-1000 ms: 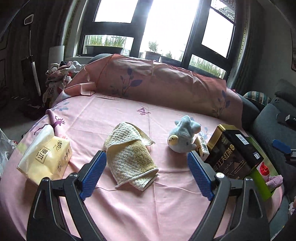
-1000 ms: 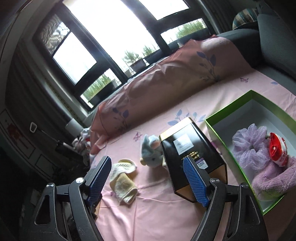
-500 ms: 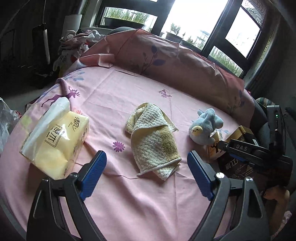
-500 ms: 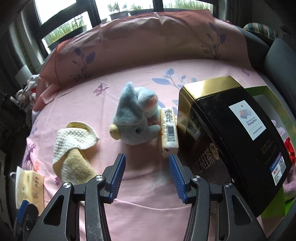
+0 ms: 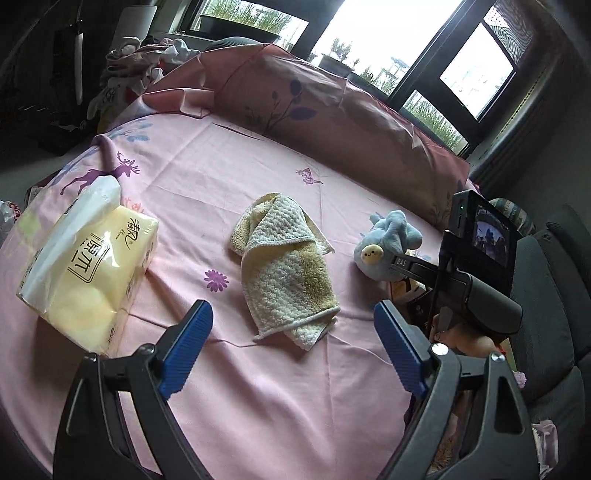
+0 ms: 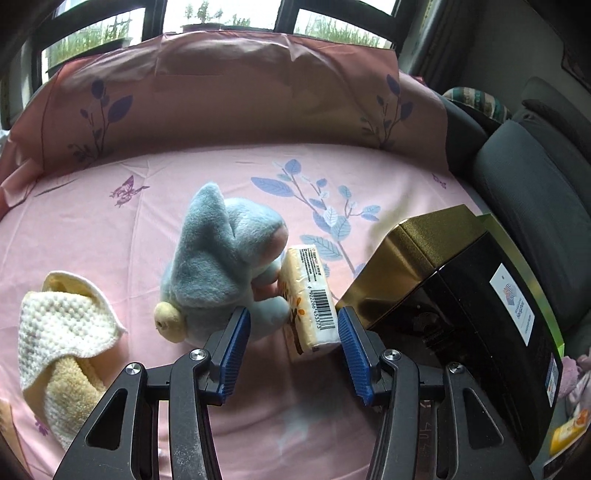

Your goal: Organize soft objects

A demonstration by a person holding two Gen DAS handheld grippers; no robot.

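Before you: a bed under a pink printed sheet (image 5: 258,387), its raised end draped in the same pink fabric, dark-framed windows (image 6: 221,14) and potted plants behind.

- Left gripper (image 5: 291,354): jaws wide apart, empty, above a folded yellow towel (image 5: 286,275); tissue pack (image 5: 86,269) at left.
- Right gripper (image 6: 293,349): jaws part-open, clamping nothing, just short of the blue plush toy (image 6: 225,258) and a small wrapped packet (image 6: 312,295) touching it.
- Black-and-gold box (image 6: 480,317) at right.

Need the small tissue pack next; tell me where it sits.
In the right wrist view, the small tissue pack lies mid-frame on the pink sheet, leaning against the blue plush toy, left of the black-gold box.
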